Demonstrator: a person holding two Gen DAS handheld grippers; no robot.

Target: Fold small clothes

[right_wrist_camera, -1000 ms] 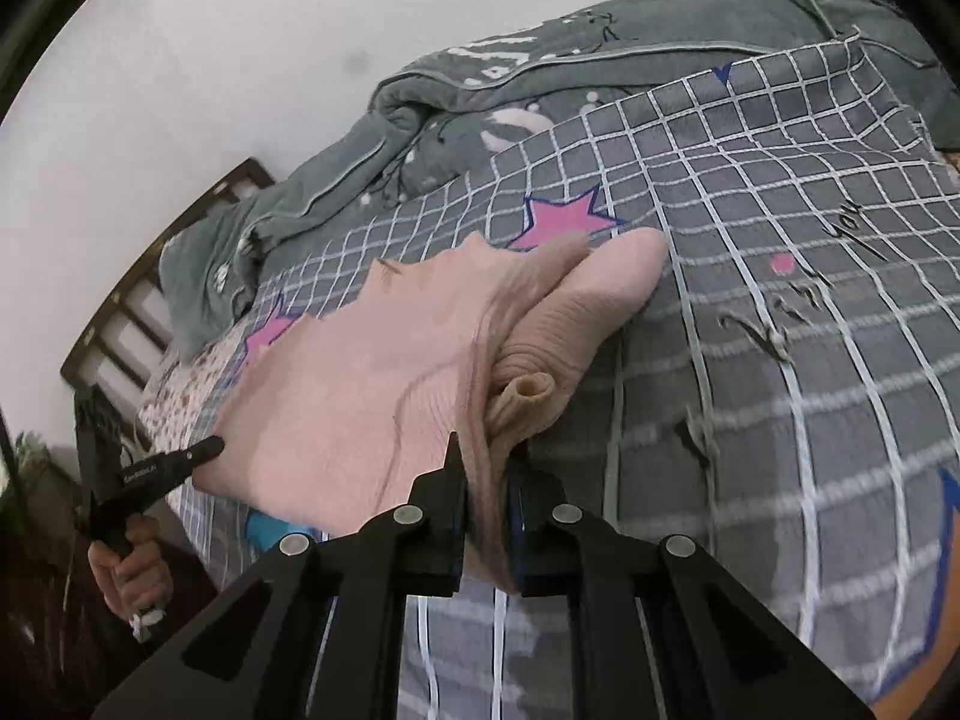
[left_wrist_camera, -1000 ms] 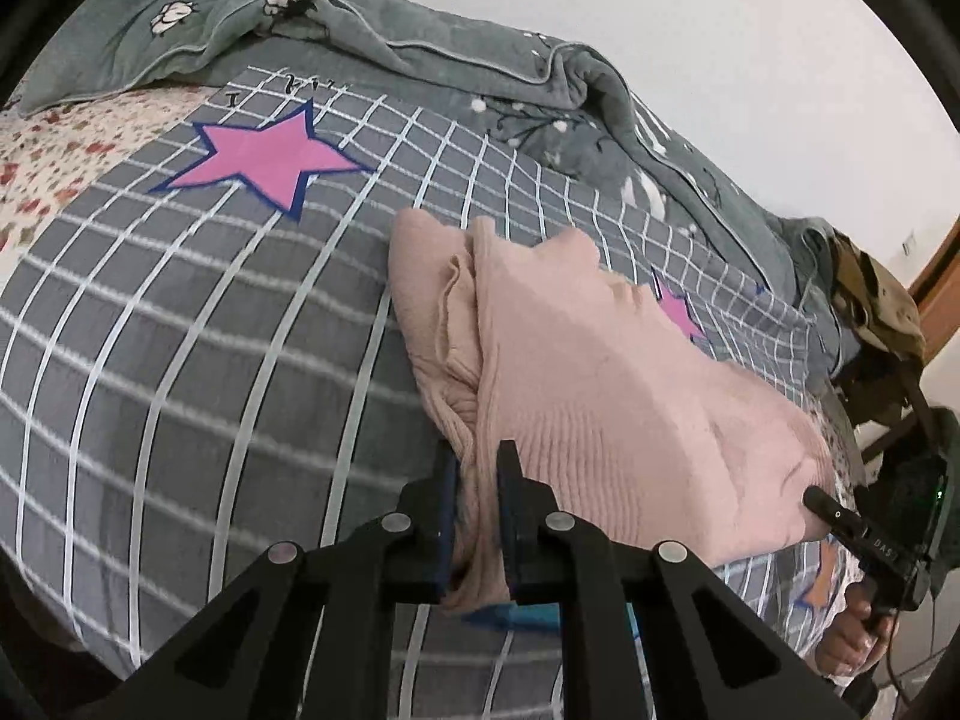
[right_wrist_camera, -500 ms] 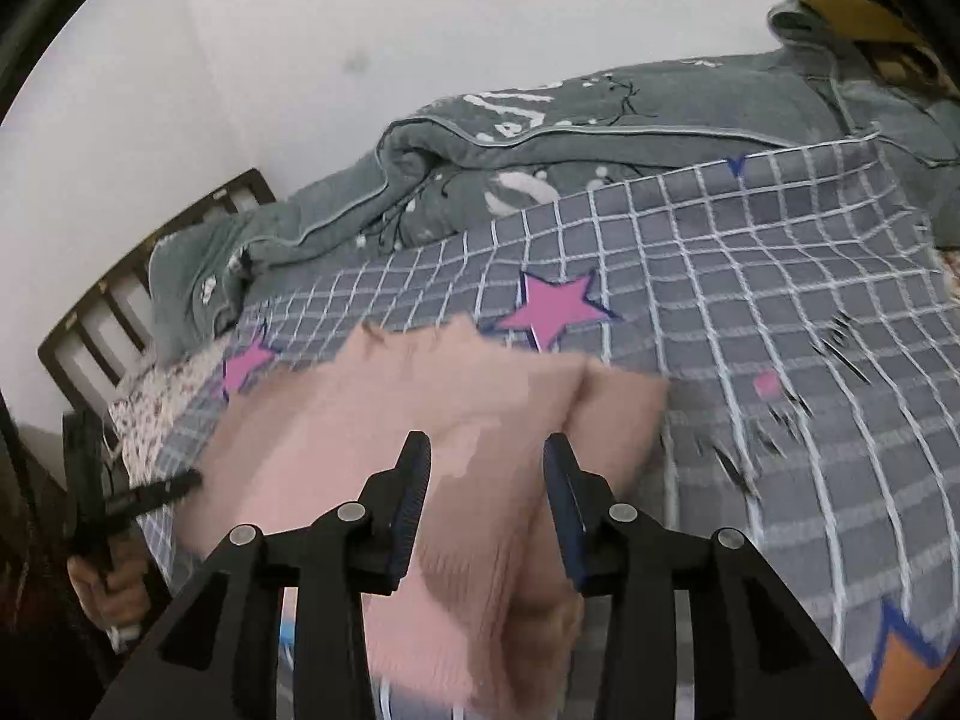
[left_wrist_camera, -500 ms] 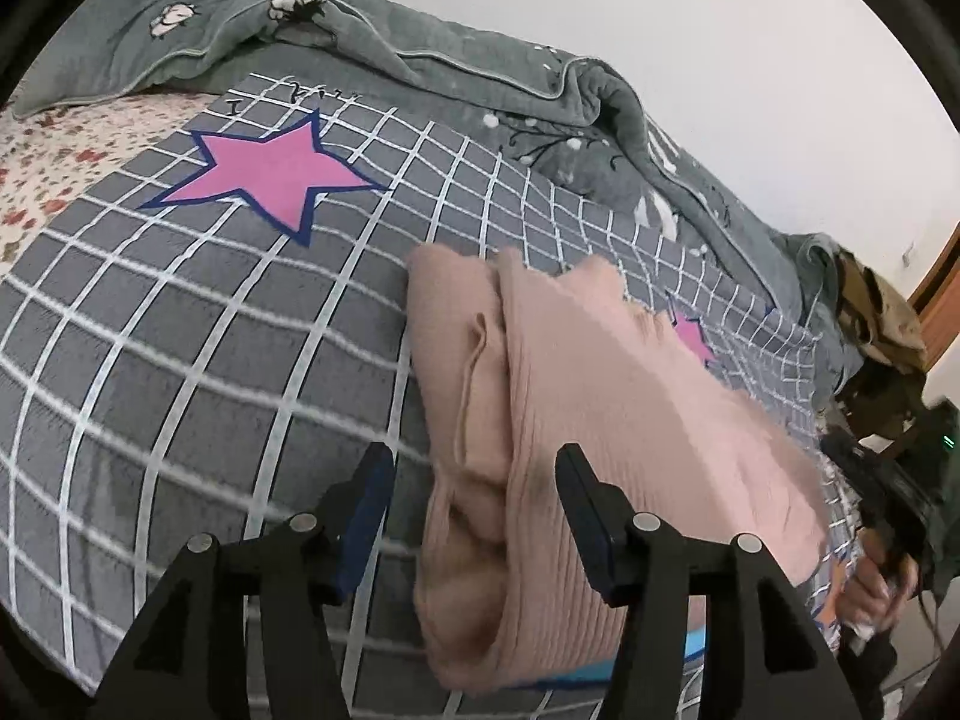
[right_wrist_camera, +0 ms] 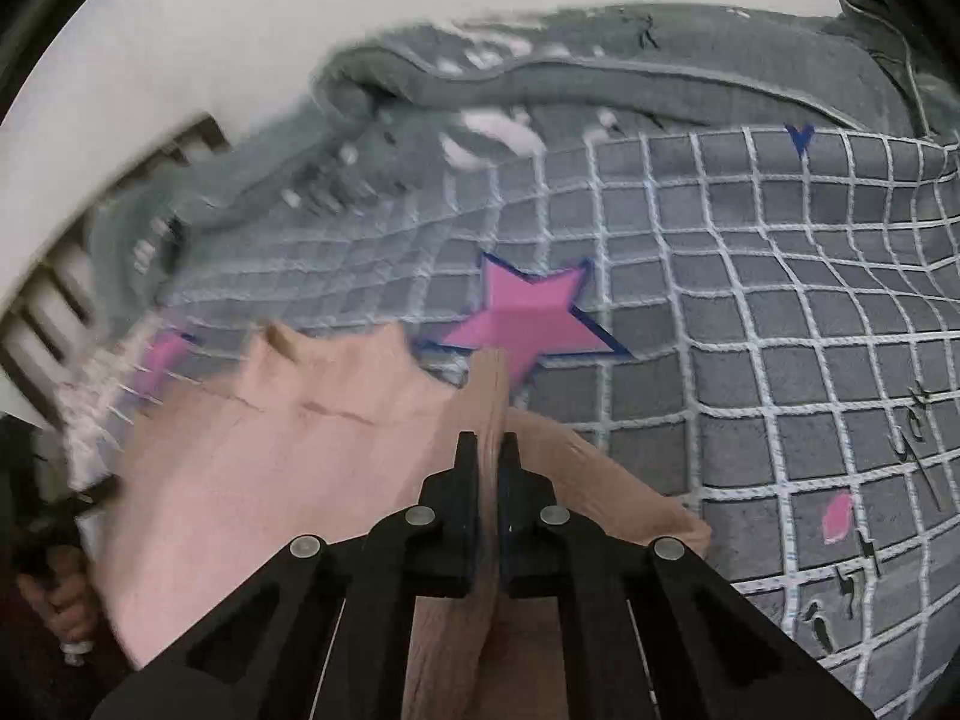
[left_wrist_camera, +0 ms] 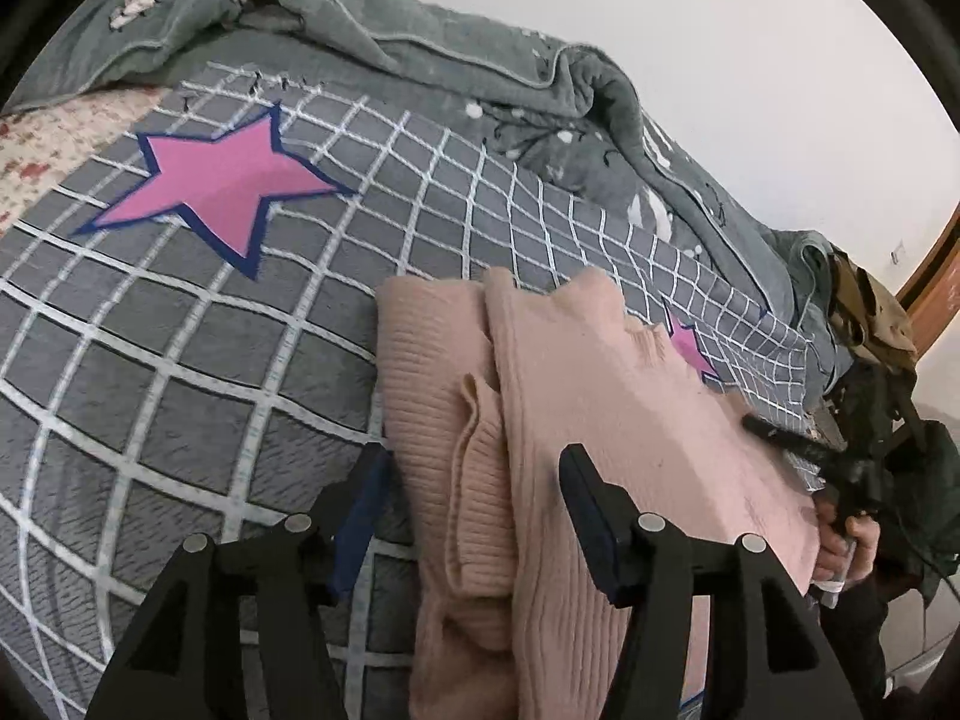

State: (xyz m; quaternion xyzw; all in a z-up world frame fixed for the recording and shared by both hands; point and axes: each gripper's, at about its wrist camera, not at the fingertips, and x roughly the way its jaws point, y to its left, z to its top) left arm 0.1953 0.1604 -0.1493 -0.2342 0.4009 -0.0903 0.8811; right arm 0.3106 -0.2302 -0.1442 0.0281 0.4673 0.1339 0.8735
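A pink ribbed sweater (left_wrist_camera: 600, 390) lies partly folded on the grey checked bedspread (left_wrist_camera: 180, 360). My left gripper (left_wrist_camera: 474, 456) hovers over its folded sleeve edge. Its jaws are opening and straddle the knit without pressing on it. In the right wrist view, my right gripper (right_wrist_camera: 487, 438) is shut on a raised fold of the sweater (right_wrist_camera: 270, 468), just in front of a pink star (right_wrist_camera: 528, 318). The right gripper also shows small at the sweater's far edge (left_wrist_camera: 780, 438) in the left wrist view, held by a hand (left_wrist_camera: 846, 546).
A grey-green quilt (left_wrist_camera: 480, 72) is bunched along the wall behind the bedspread. A floral sheet (left_wrist_camera: 48, 138) shows at the far left. A wooden headboard (right_wrist_camera: 60, 276) stands at the left of the right wrist view. A bag and dark clothes (left_wrist_camera: 870, 324) hang at the right.
My left gripper let go of the sweater's edge and opened wide. My right gripper released its fold, shifted along the sweater and shut on a new fold nearer the star.
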